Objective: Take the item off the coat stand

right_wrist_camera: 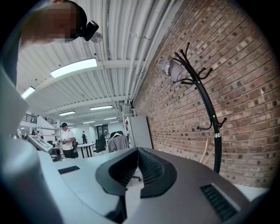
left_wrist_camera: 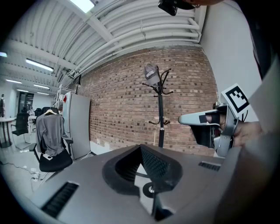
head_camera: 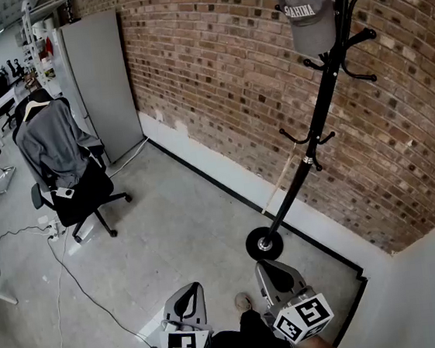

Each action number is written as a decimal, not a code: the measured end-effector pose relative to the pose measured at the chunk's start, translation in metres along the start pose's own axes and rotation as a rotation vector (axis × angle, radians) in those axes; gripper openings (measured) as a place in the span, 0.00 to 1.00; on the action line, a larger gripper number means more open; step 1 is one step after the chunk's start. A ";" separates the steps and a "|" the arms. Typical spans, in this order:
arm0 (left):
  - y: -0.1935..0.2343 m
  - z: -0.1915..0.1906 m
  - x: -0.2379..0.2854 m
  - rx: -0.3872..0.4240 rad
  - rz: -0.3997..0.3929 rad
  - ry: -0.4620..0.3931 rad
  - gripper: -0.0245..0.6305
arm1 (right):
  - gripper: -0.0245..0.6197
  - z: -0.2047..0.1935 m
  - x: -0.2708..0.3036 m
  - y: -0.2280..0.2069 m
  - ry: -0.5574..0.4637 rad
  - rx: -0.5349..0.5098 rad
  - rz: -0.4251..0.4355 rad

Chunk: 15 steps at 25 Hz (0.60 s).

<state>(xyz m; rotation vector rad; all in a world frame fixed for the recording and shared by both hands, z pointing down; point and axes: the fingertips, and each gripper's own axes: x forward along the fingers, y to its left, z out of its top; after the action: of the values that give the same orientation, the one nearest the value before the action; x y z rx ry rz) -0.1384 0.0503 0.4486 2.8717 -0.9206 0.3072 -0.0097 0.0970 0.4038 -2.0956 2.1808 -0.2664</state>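
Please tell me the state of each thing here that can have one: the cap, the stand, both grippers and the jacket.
coat stand: upright, beside the brick wall.
cap: hanging at the top of the coat stand, not yet taken.
left gripper: jaws together, empty.
right gripper: jaws together, empty.
grey jacket: draped over the back of the office chair.

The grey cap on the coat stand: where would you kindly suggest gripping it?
Probably its free-hanging lower edge: the grey fabric cap hangs atop the black metal coat stand. Approach from the room side, opposite the brick wall, then lift, as the hooks curl upward.
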 end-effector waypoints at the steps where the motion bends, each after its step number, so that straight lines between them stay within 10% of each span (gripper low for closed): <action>1: -0.003 0.008 0.017 0.005 -0.001 -0.005 0.09 | 0.06 0.006 0.008 -0.014 -0.009 0.000 0.004; 15: -0.062 0.141 0.238 0.056 -0.071 -0.146 0.09 | 0.06 0.128 0.095 -0.200 -0.182 -0.035 0.112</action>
<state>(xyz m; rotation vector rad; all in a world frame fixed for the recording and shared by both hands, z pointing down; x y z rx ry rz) 0.1091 -0.0567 0.3621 3.0032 -0.8422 0.1198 0.2075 -0.0119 0.3230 -1.9217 2.1987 -0.0266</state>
